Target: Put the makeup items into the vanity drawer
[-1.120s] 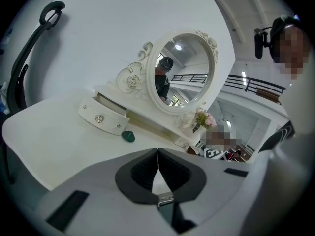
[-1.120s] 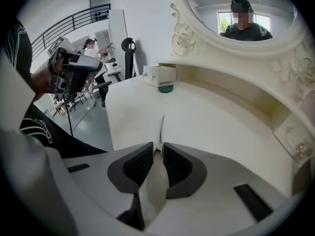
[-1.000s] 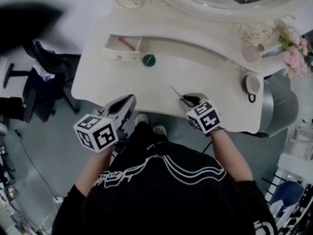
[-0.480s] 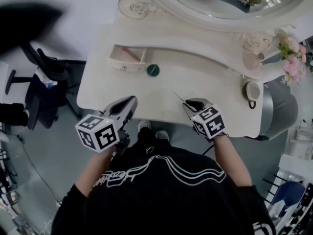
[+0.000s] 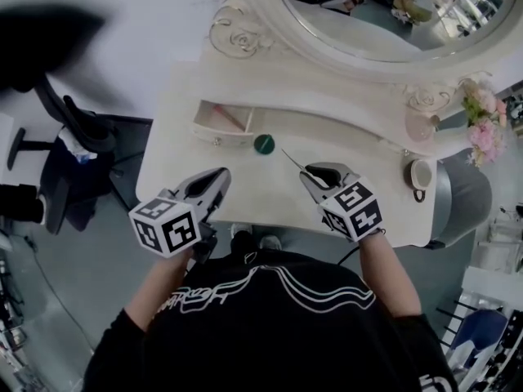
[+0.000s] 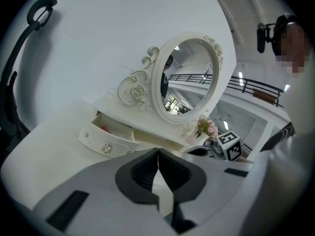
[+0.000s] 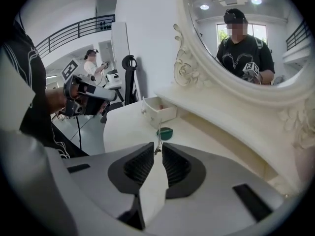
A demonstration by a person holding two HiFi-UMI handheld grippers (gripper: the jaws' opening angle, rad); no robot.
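The white vanity drawer (image 5: 222,123) stands pulled out at the table's back left, with a pink item (image 5: 225,118) lying inside. A round green compact (image 5: 263,144) sits on the tabletop just right of it. My right gripper (image 5: 309,170) is shut on a thin makeup stick (image 5: 292,161) whose tip points toward the compact. In the right gripper view, the stick (image 7: 158,139) rises from between the closed pads, with the compact (image 7: 165,132) and the drawer (image 7: 158,109) beyond. My left gripper (image 5: 219,175) hovers over the table's front left, shut and empty; its view shows the drawer (image 6: 106,139) ahead.
The oval mirror (image 5: 384,15) rises behind the white vanity table (image 5: 245,190). A cup (image 5: 421,172) and pink flowers (image 5: 482,125) stand at the right end. A black office chair (image 5: 65,129) is on the floor to the left.
Both grippers have moved forward over the table toward the compact and the drawer. The right one still holds the stick.
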